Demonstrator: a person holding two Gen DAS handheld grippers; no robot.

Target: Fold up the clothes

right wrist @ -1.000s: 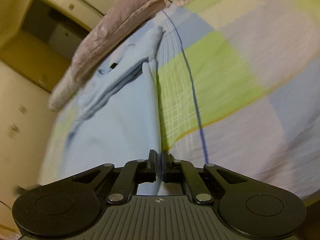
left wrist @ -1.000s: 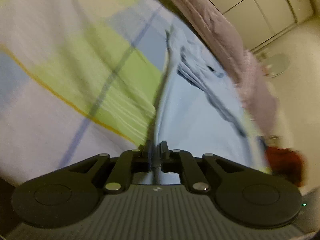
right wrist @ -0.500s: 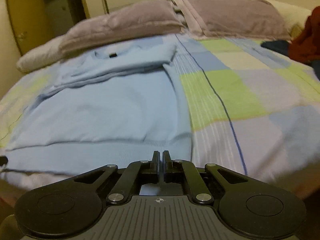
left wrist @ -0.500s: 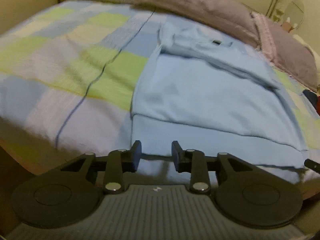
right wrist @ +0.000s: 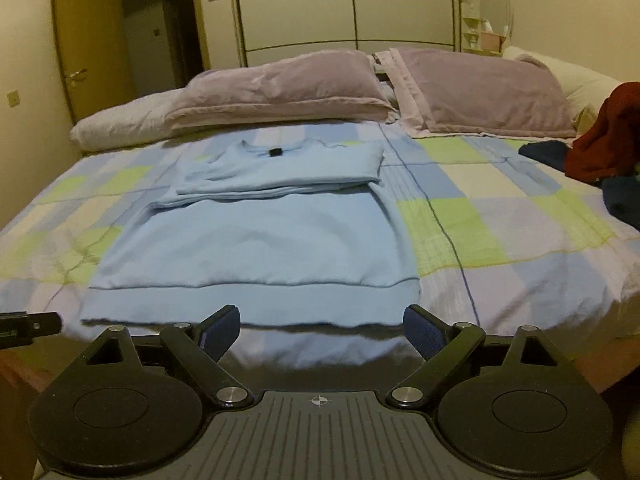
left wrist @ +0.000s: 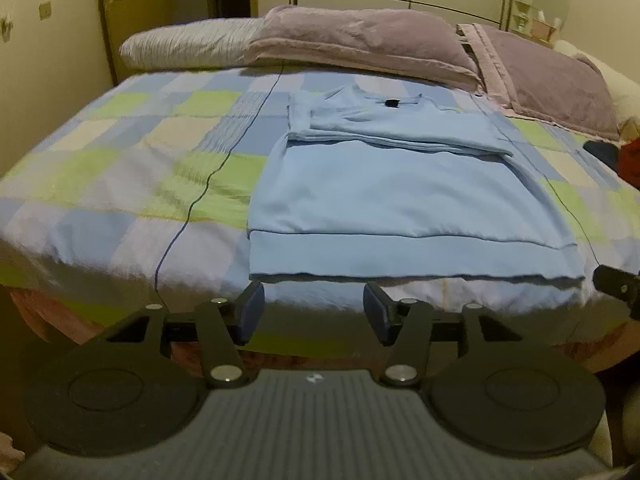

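Observation:
A light blue sweatshirt (left wrist: pixel 392 184) lies flat on the checked bedspread (left wrist: pixel 132 168), hem toward me, sleeves folded across the chest near the collar. It also shows in the right wrist view (right wrist: pixel 260 240). My left gripper (left wrist: pixel 314 314) is open and empty, just off the bed's near edge, in front of the hem's left part. My right gripper (right wrist: pixel 320 330) is open and empty, in front of the hem's right part. The tip of the other gripper shows at the edge of each view.
Purple pillows (right wrist: pixel 280 84) and a white pillow (left wrist: pixel 188 46) lie at the head of the bed. A red garment (right wrist: pixel 608 136) and dark blue clothes (right wrist: pixel 624 200) are piled at the bed's right side. Wardrobe doors (right wrist: pixel 344 8) stand behind.
Both grippers held the sweatshirt's hem shut a second ago. They let go, opened wide and pulled back from the bed edge. The sweatshirt now lies flat.

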